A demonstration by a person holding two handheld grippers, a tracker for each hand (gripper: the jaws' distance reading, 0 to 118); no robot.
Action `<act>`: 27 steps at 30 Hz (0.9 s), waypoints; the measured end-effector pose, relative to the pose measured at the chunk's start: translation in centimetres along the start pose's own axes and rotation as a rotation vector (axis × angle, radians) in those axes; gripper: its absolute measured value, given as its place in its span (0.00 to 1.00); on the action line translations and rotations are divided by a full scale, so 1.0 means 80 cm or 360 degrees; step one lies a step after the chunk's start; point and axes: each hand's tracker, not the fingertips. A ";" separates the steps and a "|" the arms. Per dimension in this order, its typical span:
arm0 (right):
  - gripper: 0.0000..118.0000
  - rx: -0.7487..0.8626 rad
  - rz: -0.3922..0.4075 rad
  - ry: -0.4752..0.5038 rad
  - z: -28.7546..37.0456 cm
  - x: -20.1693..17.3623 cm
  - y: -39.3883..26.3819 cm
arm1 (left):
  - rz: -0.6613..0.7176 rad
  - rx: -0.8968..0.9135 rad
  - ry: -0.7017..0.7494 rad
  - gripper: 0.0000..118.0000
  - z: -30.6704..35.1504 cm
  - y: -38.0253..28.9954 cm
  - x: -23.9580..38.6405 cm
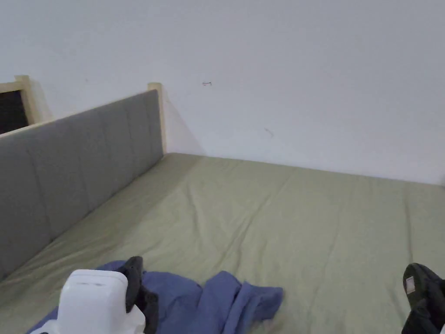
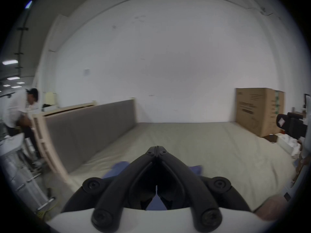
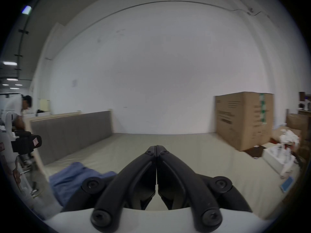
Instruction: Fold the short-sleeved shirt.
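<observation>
Jaws first: on our left gripper the two black jaws meet tip to tip with nothing between them, and on our right gripper they are pressed together the same way, empty.

Blue cloth of the short-sleeved shirt lies crumpled on the green bed sheet. In the left gripper view it sits under and behind the closed jaws, showing at 10 o'clock and 2 o'clock of them and through the gap at their base. In the right gripper view it lies off at 8 o'clock of the jaws, apart from the tips. In the head view the shirt is bunched at the near edge of the sheet, beside the left gripper, with the right gripper well apart at 3 o'clock.

Farther out, a grey padded headboard runs along at 9 o'clock, and a cardboard box stands at 2 o'clock; its printing is too blurred for us to read. A person bends over beyond the headboard.
</observation>
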 end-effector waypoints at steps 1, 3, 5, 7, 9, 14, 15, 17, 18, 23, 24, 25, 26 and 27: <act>0.00 -0.0010 0.0021 0.0067 -0.007 -0.020 0.002 | 0.0010 -0.0001 0.0074 0.00 0.006 0.002 -0.019; 0.00 -0.0055 0.0034 0.0183 -0.022 -0.054 0.005 | 0.0033 0.0009 0.0246 0.00 0.020 0.003 -0.053; 0.00 -0.0086 -0.0056 0.0276 -0.032 -0.066 0.008 | 0.0048 0.0013 0.0321 0.00 0.030 0.001 -0.071; 0.00 -0.0084 -0.0090 0.0291 -0.038 -0.070 0.012 | 0.0050 0.0005 0.0348 0.00 0.035 -0.002 -0.076; 0.00 -0.0091 -0.0069 0.0287 -0.040 -0.065 0.016 | 0.0114 0.0077 0.0328 0.00 0.039 -0.004 -0.073; 0.00 -0.0212 -0.0129 0.0208 -0.034 -0.028 0.025 | 0.0272 0.0017 0.0277 0.00 -0.034 0.012 -0.087; 0.00 -0.0280 -0.0240 0.0209 -0.034 -0.014 0.026 | 0.0291 -0.0247 0.0154 0.00 -0.077 0.007 -0.098; 0.00 -0.0368 -0.0347 0.0192 -0.034 0.006 0.024 | 0.0362 -0.0712 -0.0093 0.00 -0.156 -0.019 -0.109; 0.00 -0.0401 -0.0366 0.0165 -0.035 0.015 0.021 | 0.0411 -0.0943 -0.0216 0.00 -0.193 -0.038 -0.111; 0.00 -0.0506 -0.0306 0.0028 -0.046 0.044 -0.001 | 0.0419 -0.1422 -0.0224 1.00 -0.313 -0.156 -0.096; 0.00 -0.0531 -0.0299 0.0010 -0.048 0.046 -0.006 | 0.0365 -0.1489 -0.0135 0.94 -0.315 -0.170 -0.096; 0.00 -0.0557 -0.0296 -0.0005 -0.050 0.047 -0.011 | 0.0405 -0.1396 -0.0171 0.90 -0.328 -0.178 -0.093; 0.00 -0.0592 -0.0296 -0.0014 -0.053 0.049 -0.017 | 0.0367 -0.1433 -0.0140 0.91 -0.341 -0.186 -0.091; 0.00 -0.0625 -0.0293 -0.0017 -0.055 0.049 -0.022 | 0.0337 -0.1488 -0.0130 0.92 -0.351 -0.193 -0.090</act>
